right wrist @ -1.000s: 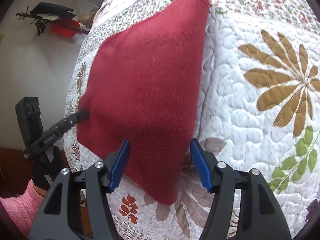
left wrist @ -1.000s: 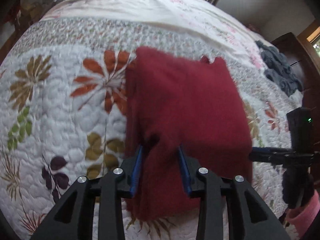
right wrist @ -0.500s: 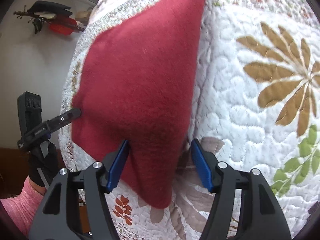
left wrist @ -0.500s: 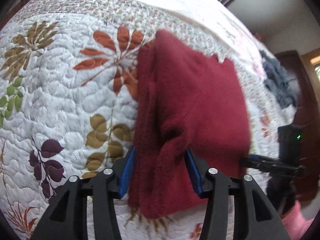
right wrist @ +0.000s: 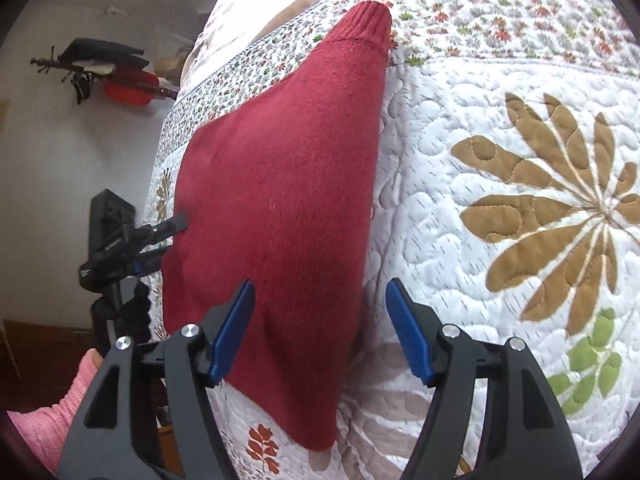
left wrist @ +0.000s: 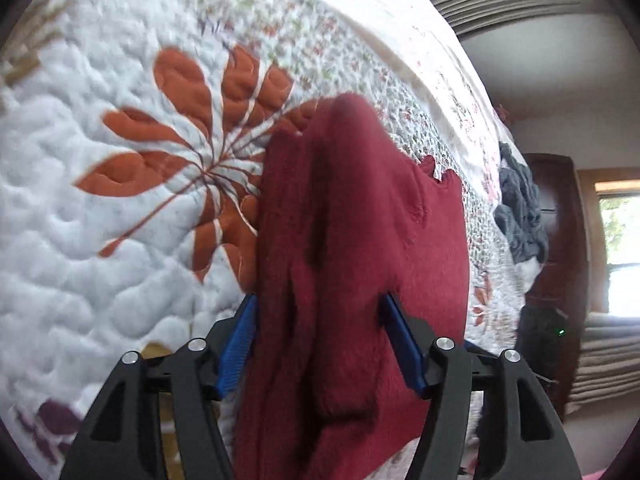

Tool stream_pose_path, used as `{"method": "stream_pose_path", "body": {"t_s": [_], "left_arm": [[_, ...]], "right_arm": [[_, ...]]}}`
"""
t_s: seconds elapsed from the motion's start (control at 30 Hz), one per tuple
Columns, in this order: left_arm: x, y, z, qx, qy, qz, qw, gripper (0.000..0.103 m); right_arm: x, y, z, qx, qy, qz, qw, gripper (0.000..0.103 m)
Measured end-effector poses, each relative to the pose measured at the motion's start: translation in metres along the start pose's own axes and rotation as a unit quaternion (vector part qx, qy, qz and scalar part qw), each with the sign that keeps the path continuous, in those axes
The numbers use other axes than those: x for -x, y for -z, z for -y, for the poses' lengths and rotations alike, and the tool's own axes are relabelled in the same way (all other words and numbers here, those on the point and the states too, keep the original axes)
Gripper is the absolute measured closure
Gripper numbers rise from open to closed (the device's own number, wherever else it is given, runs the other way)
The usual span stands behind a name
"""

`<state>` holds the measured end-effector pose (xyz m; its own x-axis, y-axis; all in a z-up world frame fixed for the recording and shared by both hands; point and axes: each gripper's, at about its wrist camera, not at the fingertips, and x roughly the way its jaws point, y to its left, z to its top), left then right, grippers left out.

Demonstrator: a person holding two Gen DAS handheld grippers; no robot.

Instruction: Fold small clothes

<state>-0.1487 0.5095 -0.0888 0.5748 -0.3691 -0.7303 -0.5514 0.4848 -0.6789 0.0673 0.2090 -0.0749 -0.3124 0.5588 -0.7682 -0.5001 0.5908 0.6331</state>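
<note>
One red knit garment (right wrist: 280, 200), folded, lying on the bed quilt (right wrist: 480, 240); its ribbed cuff (right wrist: 370, 16) points toward the flowered border band of the quilt. In the left wrist view the same garment (left wrist: 360, 260) shows a raised fold running along its length and a notched far edge.

Two grippers. Left gripper (left wrist: 320, 340): jaws set wide, with a thick bunch of the red knit filling the gap between the blue pads (left wrist: 236, 344); whether the pads actually press the cloth is hard to say, the near cloth being blurred. Right gripper (right wrist: 320, 328): jaws wide apart, hovering over the near edge of the garment, one pad over the red knit and the other over bare quilt, nothing clamped.

One dark grey garment (left wrist: 520, 216), crumpled, well apart from the red one near the far side of the bed (left wrist view only).

Right wrist view only: the left gripper (right wrist: 176, 226) seen from outside, its fingertips at the garment's side edge; one pink sleeve (right wrist: 52, 412) at the lower corner; items hung on the wall (right wrist: 104, 72), one red and one dark.

Left wrist view only: a window (left wrist: 620, 248) and a dark wooden post (left wrist: 560, 240) by the bed.
</note>
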Motion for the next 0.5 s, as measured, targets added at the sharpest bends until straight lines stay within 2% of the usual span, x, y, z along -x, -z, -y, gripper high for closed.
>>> {"method": "stream_pose_path", "body": {"t_s": [0.1, 0.3, 0.33, 0.4, 0.5], "left_arm": [[-0.011, -0.005, -0.007, 0.002, 0.023, -0.014, 0.9996, 0.036], [-0.029, -0.011, 0.005, -0.03, 0.087, -0.049, 0.9945, 0.032], [-0.033, -0.012, 0.01, -0.043, 0.086, -0.054, 0.9939, 0.029], [-0.041, -0.011, 0.015, -0.064, 0.073, -0.067, 0.993, 0.028], [-0.052, -0.012, 0.022, -0.079, 0.072, -0.078, 0.9912, 0.028]], "right_arm": [[-0.006, -0.002, 0.004, -0.008, -0.015, -0.005, 1.0, 0.035], [-0.021, -0.009, 0.008, -0.022, -0.039, -0.011, 0.999, 0.032], [-0.023, -0.01, 0.009, -0.024, -0.042, -0.012, 0.999, 0.032], [-0.029, -0.015, 0.01, -0.026, -0.052, -0.013, 0.998, 0.03], [-0.035, -0.019, 0.01, -0.024, -0.061, -0.016, 0.998, 0.03]]}}
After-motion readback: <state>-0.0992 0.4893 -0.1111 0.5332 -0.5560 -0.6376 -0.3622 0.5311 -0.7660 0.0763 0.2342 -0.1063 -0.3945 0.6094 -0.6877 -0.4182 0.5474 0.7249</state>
